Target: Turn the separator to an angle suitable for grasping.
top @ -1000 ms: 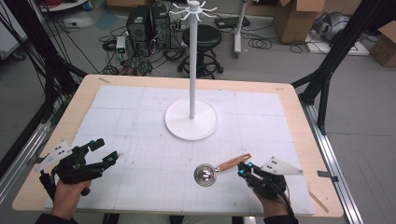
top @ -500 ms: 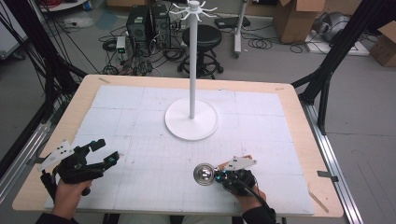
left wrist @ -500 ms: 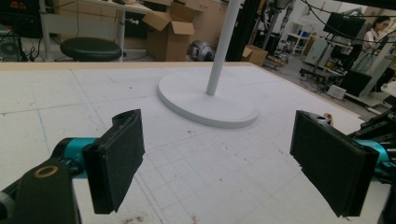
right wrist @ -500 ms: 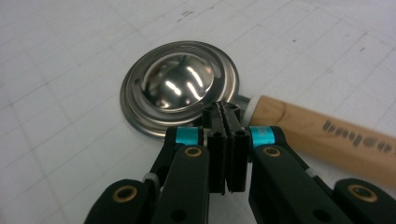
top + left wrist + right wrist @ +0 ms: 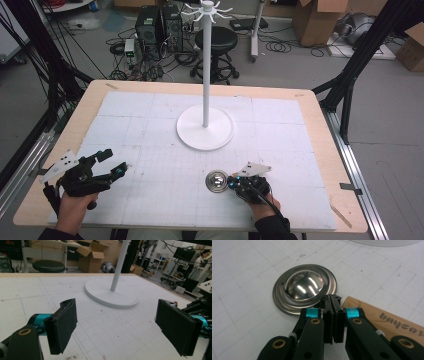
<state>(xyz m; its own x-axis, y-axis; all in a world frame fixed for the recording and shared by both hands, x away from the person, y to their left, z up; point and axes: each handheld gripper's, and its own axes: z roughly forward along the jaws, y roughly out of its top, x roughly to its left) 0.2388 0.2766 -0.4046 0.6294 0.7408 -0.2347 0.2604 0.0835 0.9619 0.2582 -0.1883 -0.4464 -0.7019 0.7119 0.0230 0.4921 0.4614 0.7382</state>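
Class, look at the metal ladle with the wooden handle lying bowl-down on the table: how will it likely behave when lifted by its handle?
The ladle looks rigid, so it should not flop. Its polished steel bowl probably outweighs the wooden handle, so it may droop bowl-end down. The right hand-held gripper appears shut on the thin neck, a narrow hold where it could pivot or slip.

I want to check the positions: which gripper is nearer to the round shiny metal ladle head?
Right. The right gripper sits at the round shiny metal ladle head, fingers shut; the left gripper is far off, open.
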